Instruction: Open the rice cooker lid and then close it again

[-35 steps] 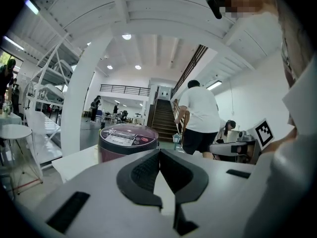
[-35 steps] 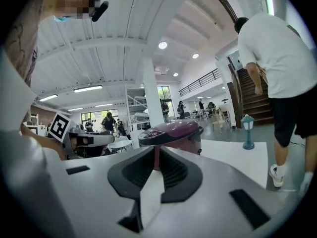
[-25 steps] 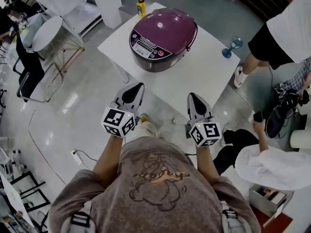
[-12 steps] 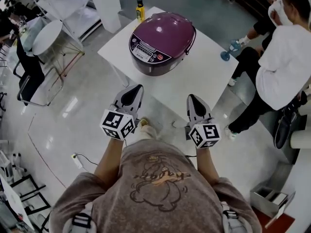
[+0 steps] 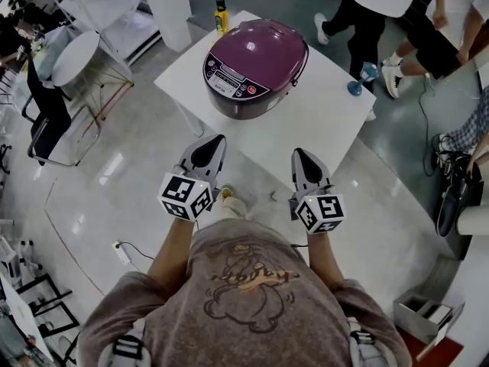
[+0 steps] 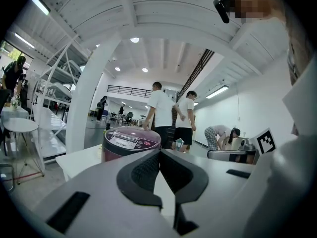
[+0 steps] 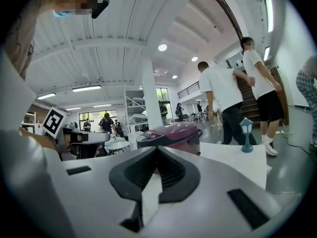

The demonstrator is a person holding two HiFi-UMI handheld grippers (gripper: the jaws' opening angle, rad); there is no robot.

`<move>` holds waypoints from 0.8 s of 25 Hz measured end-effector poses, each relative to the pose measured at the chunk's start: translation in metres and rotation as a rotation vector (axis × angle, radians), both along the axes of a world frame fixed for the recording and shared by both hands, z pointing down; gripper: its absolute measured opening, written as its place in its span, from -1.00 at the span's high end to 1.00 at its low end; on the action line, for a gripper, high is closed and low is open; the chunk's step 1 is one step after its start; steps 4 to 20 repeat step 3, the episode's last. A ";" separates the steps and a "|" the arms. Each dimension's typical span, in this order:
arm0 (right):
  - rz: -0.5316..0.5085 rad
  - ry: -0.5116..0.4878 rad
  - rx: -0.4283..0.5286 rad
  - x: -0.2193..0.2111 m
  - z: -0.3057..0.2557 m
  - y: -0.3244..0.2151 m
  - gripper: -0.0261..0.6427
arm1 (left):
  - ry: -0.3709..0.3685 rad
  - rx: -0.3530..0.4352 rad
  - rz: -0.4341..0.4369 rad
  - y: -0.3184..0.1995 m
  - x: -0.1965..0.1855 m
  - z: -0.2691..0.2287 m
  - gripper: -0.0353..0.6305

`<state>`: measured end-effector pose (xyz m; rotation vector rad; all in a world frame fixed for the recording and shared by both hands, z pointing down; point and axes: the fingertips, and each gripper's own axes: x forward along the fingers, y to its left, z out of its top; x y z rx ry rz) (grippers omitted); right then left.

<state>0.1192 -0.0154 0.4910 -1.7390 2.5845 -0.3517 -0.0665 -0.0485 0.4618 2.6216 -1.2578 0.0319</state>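
A purple rice cooker [image 5: 256, 63] with its lid down stands on the white table [image 5: 306, 128], its control panel facing me. It also shows beyond the jaws in the left gripper view [image 6: 131, 142] and the right gripper view [image 7: 171, 135]. My left gripper [image 5: 220, 138] hovers over the table's near edge, its jaws shut with nothing between them. My right gripper [image 5: 296, 153] is held level beside it, also shut and empty. Both sit well short of the cooker.
A yellow bottle [image 5: 221, 10] stands at the table's far corner and a small blue lantern [image 5: 359, 79] near its right edge. People [image 5: 397, 14] walk behind the table at the right. A round table and chair [image 5: 65, 60] stand at the left.
Both grippers have stayed where they were. The people at the right have moved: a seated person is gone and others now walk past behind the table.
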 end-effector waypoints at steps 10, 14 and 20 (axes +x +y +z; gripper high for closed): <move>-0.003 0.004 -0.001 0.001 0.000 0.000 0.92 | -0.003 -0.003 0.001 0.001 0.002 0.001 0.83; -0.003 0.004 -0.001 0.001 0.000 0.000 0.92 | -0.003 -0.003 0.001 0.001 0.002 0.001 0.83; -0.003 0.004 -0.001 0.001 0.000 0.000 0.92 | -0.003 -0.003 0.001 0.001 0.002 0.001 0.83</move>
